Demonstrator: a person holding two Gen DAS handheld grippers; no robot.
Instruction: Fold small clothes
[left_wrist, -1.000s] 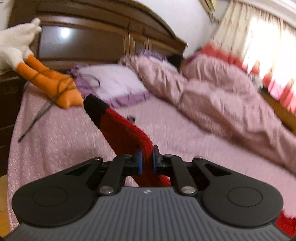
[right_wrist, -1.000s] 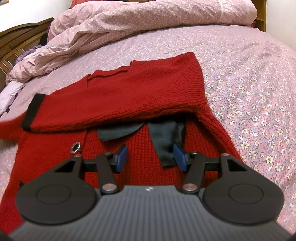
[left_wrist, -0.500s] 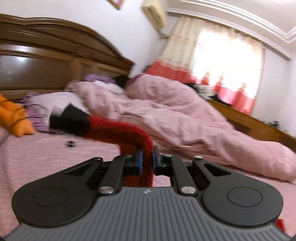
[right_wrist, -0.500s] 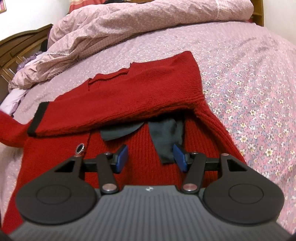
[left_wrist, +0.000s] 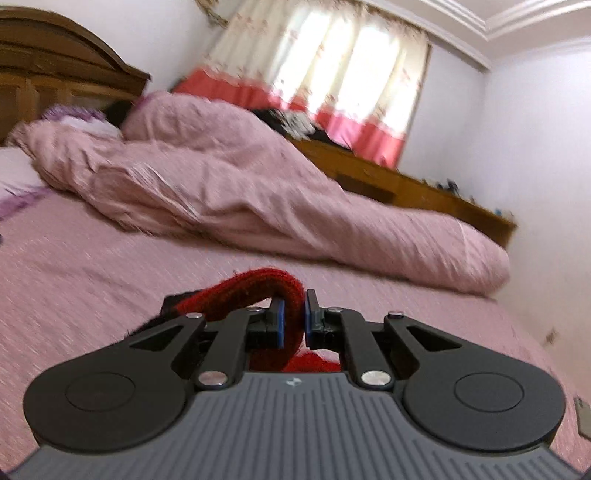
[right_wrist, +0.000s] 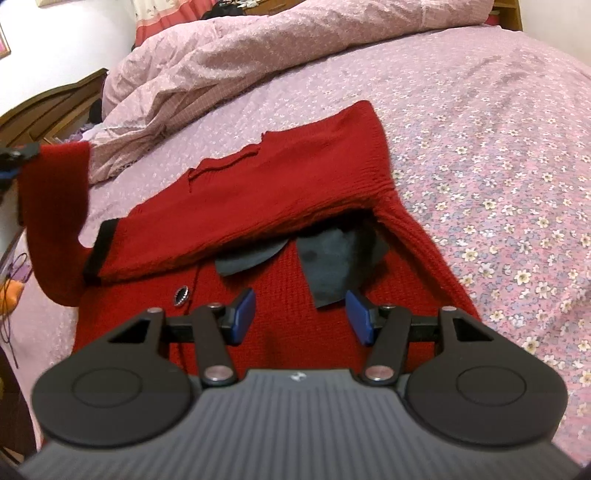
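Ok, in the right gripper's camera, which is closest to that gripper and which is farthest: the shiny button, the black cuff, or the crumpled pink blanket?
From the right gripper, nearest first:
1. The shiny button, just ahead of the left finger, on the red sweater.
2. The black cuff, farther left, at the end of the folded sleeve.
3. The crumpled pink blanket, far off at the top of the bed.

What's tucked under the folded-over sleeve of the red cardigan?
Two dark grey fabric pieces poke out from under the folded sleeve, lying on the red cardigan front. How far they reach beneath is covered.
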